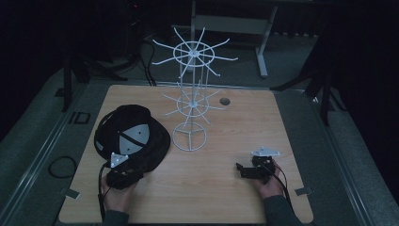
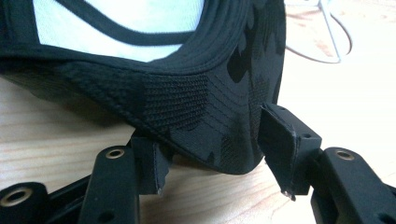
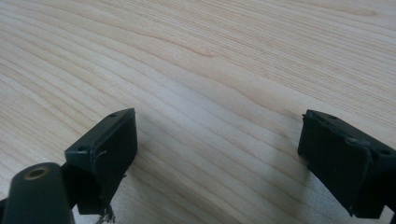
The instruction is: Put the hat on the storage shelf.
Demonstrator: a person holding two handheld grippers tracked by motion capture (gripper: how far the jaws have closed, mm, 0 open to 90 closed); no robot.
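Left claw [image 2: 212, 154] gapes around the stitched fabric cap brim [image 2: 210, 116]; right claw [image 3: 217, 158] gapes over woodgrain.

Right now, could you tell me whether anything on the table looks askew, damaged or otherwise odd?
The black cap lies upside down, its pale lining facing up, with its brim edge between the left gripper's open jaws. The white wire rack stands upright and bare. The right gripper's pads look frayed at the edge.

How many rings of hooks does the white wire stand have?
2. The big ring of hooks is at the top of the white wire stand; the smaller ring is halfway down its pole, beside the black cap.
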